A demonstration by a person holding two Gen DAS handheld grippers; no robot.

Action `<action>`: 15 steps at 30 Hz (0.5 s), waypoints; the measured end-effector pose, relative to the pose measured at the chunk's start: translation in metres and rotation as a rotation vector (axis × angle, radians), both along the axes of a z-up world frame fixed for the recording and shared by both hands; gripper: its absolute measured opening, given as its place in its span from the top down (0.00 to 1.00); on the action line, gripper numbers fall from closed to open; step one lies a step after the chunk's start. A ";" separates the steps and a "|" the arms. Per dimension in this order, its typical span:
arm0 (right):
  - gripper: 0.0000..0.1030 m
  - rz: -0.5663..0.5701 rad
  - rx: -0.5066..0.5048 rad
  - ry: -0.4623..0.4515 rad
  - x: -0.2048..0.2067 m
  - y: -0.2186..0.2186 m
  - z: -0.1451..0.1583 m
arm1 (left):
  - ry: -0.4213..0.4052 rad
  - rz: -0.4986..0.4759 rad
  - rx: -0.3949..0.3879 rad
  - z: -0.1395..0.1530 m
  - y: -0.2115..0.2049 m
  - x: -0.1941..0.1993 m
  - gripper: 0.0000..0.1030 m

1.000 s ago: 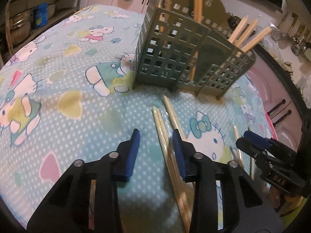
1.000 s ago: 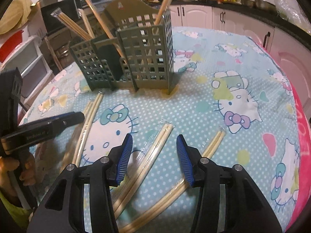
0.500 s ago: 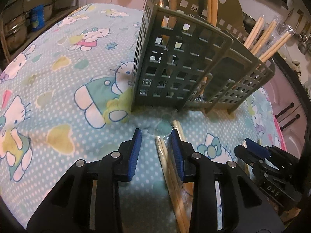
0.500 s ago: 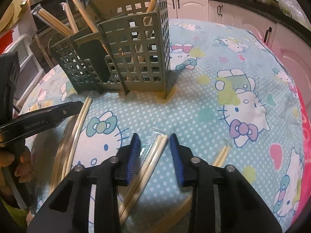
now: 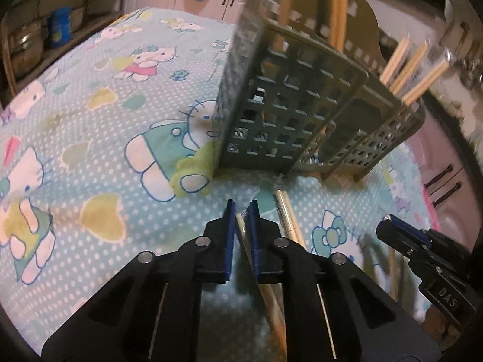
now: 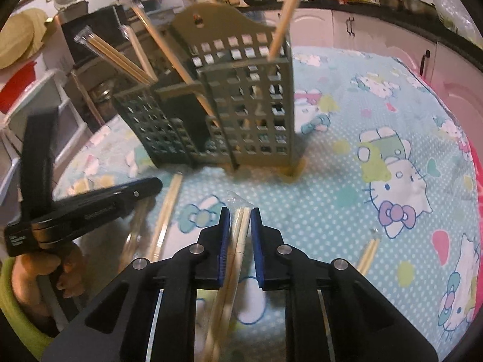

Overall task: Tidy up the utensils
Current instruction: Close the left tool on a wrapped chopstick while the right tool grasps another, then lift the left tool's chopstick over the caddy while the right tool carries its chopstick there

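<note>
A grey-green lattice utensil holder [image 5: 289, 114] [image 6: 250, 111] stands on the cartoon-cat cloth, with several wrapped chopsticks [image 5: 413, 69] [image 6: 114, 54] upright in it. My left gripper [image 5: 241, 211] is shut on one wrapped chopstick pair [image 5: 242, 226] lying just in front of the holder. A second pair [image 5: 288, 217] lies beside it on the right. My right gripper [image 6: 240, 215] has a wrapped pair [image 6: 240, 235] between its blue pads; its jaws are closing and the pads touch the wrapper. Each gripper shows at the edge of the other's view.
More loose pairs lie on the cloth [image 6: 347, 181]: one at the left [image 6: 167, 211], one at the right [image 6: 369, 250]. A hand [image 6: 39, 268] holds the left tool. Cabinets and a shelf with pots [image 5: 21, 45] ring the table.
Both pairs of jaws have narrowed from wide apart onto the chopstick pairs between them. Both views have drawn closer to the holder.
</note>
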State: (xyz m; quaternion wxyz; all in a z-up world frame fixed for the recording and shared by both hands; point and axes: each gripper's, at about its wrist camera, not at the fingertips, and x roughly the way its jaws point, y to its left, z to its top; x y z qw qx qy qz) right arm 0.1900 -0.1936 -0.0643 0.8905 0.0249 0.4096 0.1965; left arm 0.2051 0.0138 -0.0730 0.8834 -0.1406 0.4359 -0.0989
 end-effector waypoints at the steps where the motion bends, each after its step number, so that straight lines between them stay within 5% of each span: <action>1: 0.87 0.003 0.007 -0.008 -0.001 0.000 0.004 | -0.004 0.005 -0.016 0.001 0.002 -0.001 0.97; 15: 0.90 0.046 0.109 -0.127 -0.024 0.009 0.058 | -0.228 0.068 -0.120 0.063 0.031 -0.054 0.98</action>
